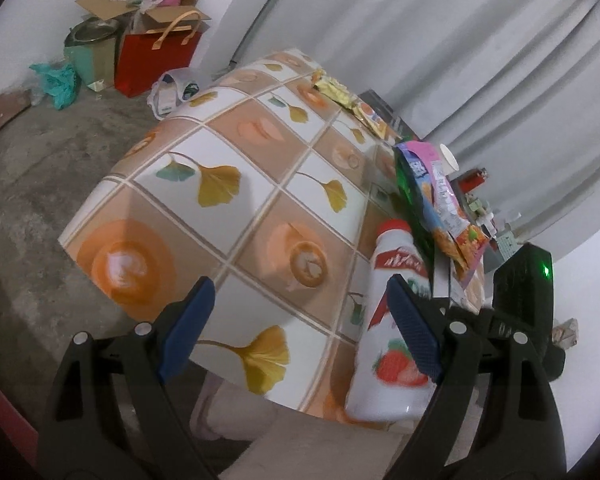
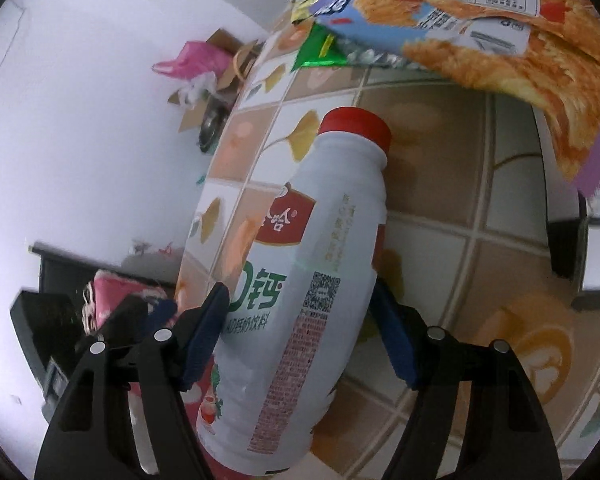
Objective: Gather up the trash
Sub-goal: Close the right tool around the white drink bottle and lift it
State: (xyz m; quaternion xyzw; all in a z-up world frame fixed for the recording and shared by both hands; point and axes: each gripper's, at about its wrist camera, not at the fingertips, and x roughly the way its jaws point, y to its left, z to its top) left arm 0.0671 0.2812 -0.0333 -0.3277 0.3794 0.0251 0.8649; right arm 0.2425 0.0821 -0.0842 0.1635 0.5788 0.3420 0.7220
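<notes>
A white drink bottle (image 2: 320, 220) with a red cap and a strawberry label stands near the edge of the tiled-pattern table (image 2: 440, 200). My right gripper (image 2: 300, 308) is shut on its lower body, one blue pad against each side. The left wrist view shows the same bottle (image 1: 392, 264) just behind my left gripper's right finger. My left gripper (image 1: 300, 284) hangs open over the table (image 1: 220, 160) with nothing between its pads. Crumpled snack bags (image 1: 440, 200) lie beyond the bottle and fill the upper right of the right wrist view (image 2: 480, 40). A yellow wrapper (image 1: 340, 92) lies at the far edge.
On the floor by the wall stand a red gift bag (image 1: 156, 64), a cardboard box (image 1: 152, 4) stuffed with plastic bags, and a metal bin (image 1: 92, 48). A paper cup (image 1: 450, 158) and red lighters (image 1: 474, 178) sit behind the snack bags. A grey curtain (image 1: 460, 40) hangs beyond.
</notes>
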